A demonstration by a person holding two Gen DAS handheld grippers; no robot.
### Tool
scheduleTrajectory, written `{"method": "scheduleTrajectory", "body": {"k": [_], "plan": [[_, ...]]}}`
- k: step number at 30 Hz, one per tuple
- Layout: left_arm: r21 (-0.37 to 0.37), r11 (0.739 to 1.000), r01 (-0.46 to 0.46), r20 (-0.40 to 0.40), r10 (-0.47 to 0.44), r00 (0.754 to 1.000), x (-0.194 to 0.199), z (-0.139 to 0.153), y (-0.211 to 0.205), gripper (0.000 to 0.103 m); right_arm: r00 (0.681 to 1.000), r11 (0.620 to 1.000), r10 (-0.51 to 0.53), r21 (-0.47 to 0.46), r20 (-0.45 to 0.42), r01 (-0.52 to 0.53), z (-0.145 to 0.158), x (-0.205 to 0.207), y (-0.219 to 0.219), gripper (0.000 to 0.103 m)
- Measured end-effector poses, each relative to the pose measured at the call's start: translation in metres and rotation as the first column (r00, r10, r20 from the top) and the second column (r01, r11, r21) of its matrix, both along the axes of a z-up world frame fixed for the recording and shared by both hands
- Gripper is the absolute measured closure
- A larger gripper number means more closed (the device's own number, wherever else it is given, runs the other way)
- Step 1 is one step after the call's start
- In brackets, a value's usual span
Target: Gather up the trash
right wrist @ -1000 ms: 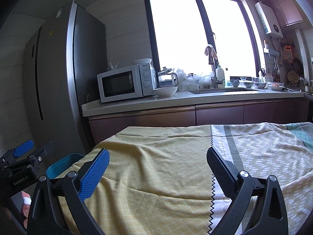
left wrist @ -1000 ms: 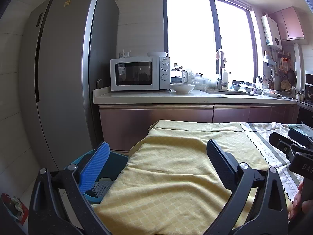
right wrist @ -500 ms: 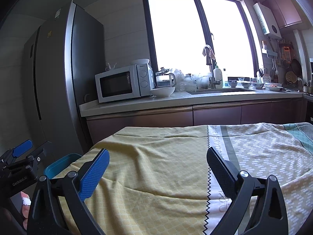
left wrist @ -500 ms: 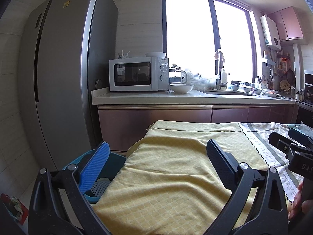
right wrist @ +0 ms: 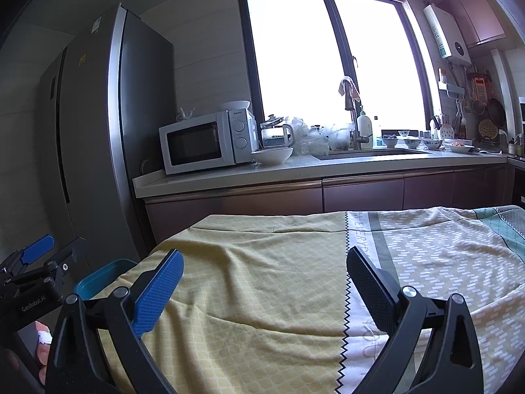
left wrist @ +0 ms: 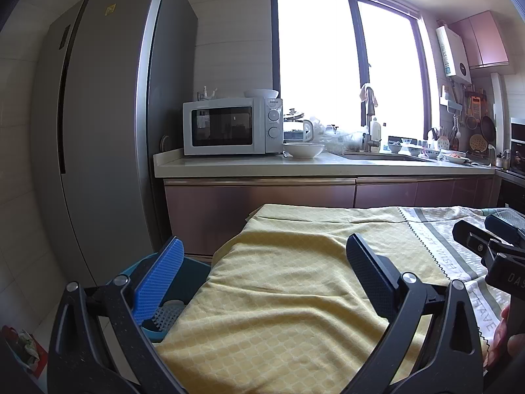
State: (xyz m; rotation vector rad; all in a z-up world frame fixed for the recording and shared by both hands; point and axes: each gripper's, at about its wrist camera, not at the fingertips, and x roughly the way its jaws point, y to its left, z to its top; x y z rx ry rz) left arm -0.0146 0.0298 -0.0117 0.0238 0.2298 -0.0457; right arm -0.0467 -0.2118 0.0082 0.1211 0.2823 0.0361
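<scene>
A table under a yellow and grey patterned cloth (left wrist: pixel 295 282) fills the foreground; it also shows in the right wrist view (right wrist: pixel 262 289). No trash shows on it. A blue bin (left wrist: pixel 187 282) with a perforated insert stands on the floor at the table's left edge, its rim also in the right wrist view (right wrist: pixel 98 277). My left gripper (left wrist: pixel 262 262) is open and empty above the cloth's left part, near the bin. My right gripper (right wrist: pixel 262 275) is open and empty above the cloth's middle. Each gripper shows at the edge of the other's view.
A tall grey fridge (left wrist: pixel 105 131) stands at the left. A counter (left wrist: pixel 328 164) behind the table carries a white microwave (left wrist: pixel 229 126), a white bowl (left wrist: pixel 303 149), a sink and dishes. A red bag with crumpled stuff (left wrist: pixel 23 344) lies on the floor at the far left.
Both views have shifted slightly; the right gripper has edged to the right along the cloth. Both grippers stay open and empty.
</scene>
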Motion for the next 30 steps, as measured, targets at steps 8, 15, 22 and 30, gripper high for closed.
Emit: {"method": "scheduleTrajectory", "body": {"k": [8,15,22,30], "plan": [[-0.001,1.0,-0.004,0.004,0.004,1.0,-0.0015,0.0002,-0.0006,0.006,1.0,1.0,0.002,0.0,0.0,-0.002,0.0007,0.001,-0.0012,0.007],[0.0,1.0,-0.005,0.006,0.005,1.0,-0.0013,0.0002,-0.0003,0.006,1.0,1.0,0.004,0.001,0.003,-0.004,0.0017,0.0014,-0.0008,0.007],[0.001,1.0,-0.011,0.004,0.011,1.0,-0.0011,0.0001,0.0006,0.006,1.0,1.0,0.004,0.003,0.003,-0.004,0.0019,0.0023,-0.0005,0.007],[0.001,1.0,-0.019,0.005,0.019,1.0,-0.0008,-0.0012,0.0019,0.006,1.0,1.0,0.0,0.004,0.008,0.0,0.0018,0.0006,0.0008,0.007]]}}
